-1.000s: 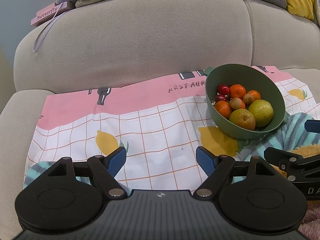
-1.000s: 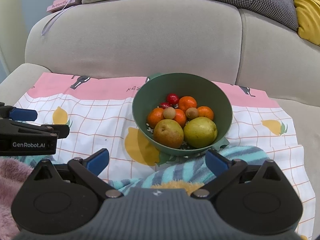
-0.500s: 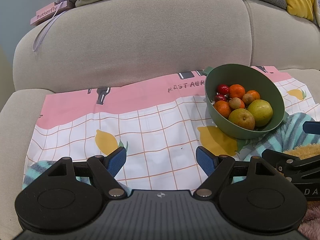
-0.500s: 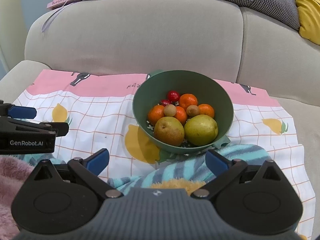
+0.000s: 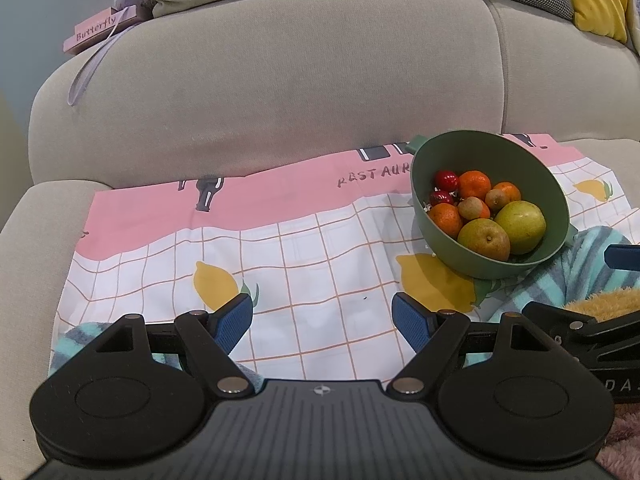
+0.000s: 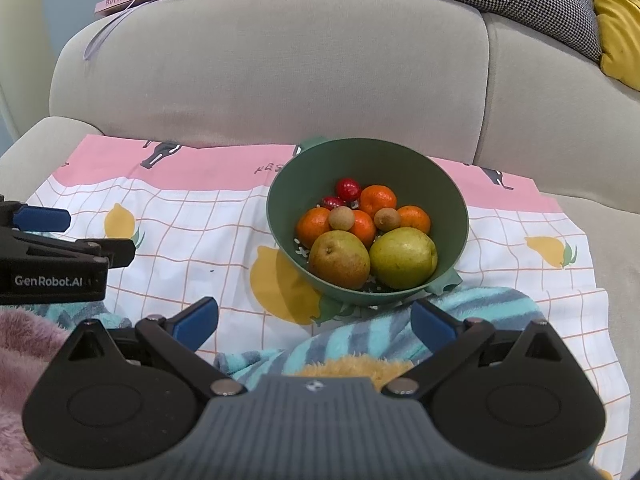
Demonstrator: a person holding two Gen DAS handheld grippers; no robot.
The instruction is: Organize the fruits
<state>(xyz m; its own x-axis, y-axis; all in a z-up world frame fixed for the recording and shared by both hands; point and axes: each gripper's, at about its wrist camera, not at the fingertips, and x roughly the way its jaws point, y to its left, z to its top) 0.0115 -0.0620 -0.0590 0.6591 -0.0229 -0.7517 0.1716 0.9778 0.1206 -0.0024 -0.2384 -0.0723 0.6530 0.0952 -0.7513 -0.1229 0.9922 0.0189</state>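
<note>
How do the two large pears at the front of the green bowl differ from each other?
The browner russet pear lies on the left of the green plastic bowl, while the yellow-green pear lies on the right. The russet pear shows its dark calyx end towards the camera; the yellow-green pear shows smooth skin. The yellow-green pear looks slightly broader. Both rest side by side at the bowl's near edge, in front of the small oranges.

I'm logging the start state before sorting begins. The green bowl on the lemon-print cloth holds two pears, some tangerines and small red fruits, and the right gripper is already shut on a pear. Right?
Not quite. The right gripper is open and holds nothing; both pears lie in the green bowl, as the right wrist view shows. The rest stands.
</note>
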